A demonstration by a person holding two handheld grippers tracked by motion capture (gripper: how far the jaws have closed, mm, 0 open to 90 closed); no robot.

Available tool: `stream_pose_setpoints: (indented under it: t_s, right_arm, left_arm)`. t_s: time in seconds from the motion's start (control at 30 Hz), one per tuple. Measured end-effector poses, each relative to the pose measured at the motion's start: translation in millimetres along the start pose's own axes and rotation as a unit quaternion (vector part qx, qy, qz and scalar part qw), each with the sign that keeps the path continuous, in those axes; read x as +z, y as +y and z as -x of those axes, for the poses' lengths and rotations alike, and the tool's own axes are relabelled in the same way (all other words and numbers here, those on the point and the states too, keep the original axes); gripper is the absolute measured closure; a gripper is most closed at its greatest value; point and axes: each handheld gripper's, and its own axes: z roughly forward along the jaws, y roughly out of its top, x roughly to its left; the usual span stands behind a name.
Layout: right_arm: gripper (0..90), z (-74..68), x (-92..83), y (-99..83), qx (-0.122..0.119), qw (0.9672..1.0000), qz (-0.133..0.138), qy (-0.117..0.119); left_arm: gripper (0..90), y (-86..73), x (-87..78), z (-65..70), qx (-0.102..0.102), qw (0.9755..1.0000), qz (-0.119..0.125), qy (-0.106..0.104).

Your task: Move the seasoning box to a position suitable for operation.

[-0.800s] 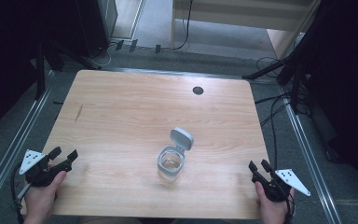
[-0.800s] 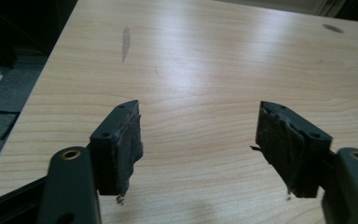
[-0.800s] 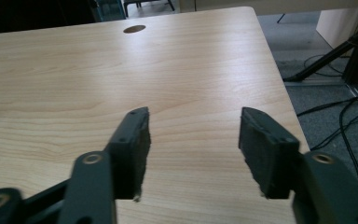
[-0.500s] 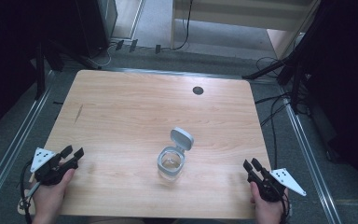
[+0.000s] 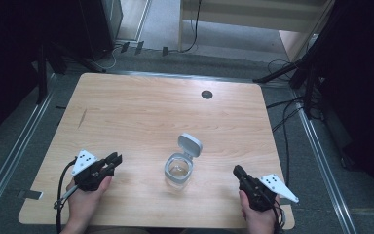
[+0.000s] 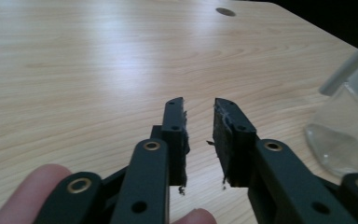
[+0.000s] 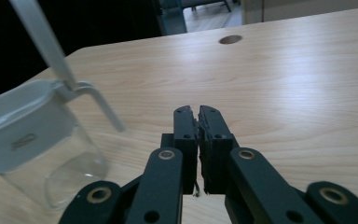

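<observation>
Nothing's really happening with the glass jar [image 5: 178, 171] yet: it's sitting near the middle of the table [image 5: 141, 112] with its flip lid [image 5: 190, 144] standing open, untouched, so pretty much everything looks left to do. Both grippers are hanging back at the near edge, the left gripper [image 5: 114, 159] holding nothing with its jaws slightly apart, the right gripper [image 5: 237, 170] pinched closed on nothing, jar sitting between them

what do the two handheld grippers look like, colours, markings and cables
Both the left gripper and the right gripper are black, with two flat jaws, brass-coloured rivets at the linkages and worn dark pads. Each carries a grey three-cornered plate with dark dots and trails a black cable.
</observation>
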Motion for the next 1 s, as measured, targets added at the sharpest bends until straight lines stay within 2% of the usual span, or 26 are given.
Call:
stream_pose_setpoints:
  t_s: [0.2, 0.33, 0.37, 0.43, 0.53, 0.7, 0.9, 1.0]
  right_arm:
    - [89.6, -30.8, 12.3, -1.5, -0.003, 0.9994, -0.010, 0.033]
    - [90.0, -39.8, 17.4, -2.6, 0.000, 0.9989, -0.014, 0.044]
    - [90.0, -45.8, 21.0, -3.7, 0.003, 0.9984, -0.020, 0.053]
    - [90.0, -48.9, 23.0, -4.2, 0.003, 0.9981, -0.022, 0.057]
    - [90.0, -61.6, 29.5, -5.9, -0.002, 0.9971, -0.027, 0.072]
    - [90.0, -71.3, 36.3, -8.4, 0.001, 0.9963, -0.034, 0.079]
    - [90.0, -81.5, 42.8, -11.8, 0.007, 0.9958, -0.041, 0.081]
    - [90.0, -87.0, 47.2, -12.8, -0.002, 0.9960, -0.045, 0.078]
  left_arm:
    - [86.8, 7.8, 17.3, 26.6, 0.012, 0.9994, -0.010, -0.031]
    - [88.9, 9.9, 26.8, 44.5, 0.025, 0.9981, -0.018, -0.053]
    - [89.8, 10.5, 28.4, 48.2, 0.030, 0.9977, -0.020, -0.057]
    - [90.0, 12.0, 31.0, 53.7, 0.033, 0.9972, -0.020, -0.064]
    - [90.0, 15.1, 34.1, 58.4, 0.031, 0.9966, -0.022, -0.073]
    - [90.0, 16.1, 39.4, 70.9, 0.045, 0.9949, -0.027, -0.087]
    - [90.0, 13.9, 42.9, 82.1, 0.050, 0.9928, -0.034, -0.103]
    - [90.0, 12.6, 42.6, 86.8, 0.055, 0.9922, -0.036, -0.106]
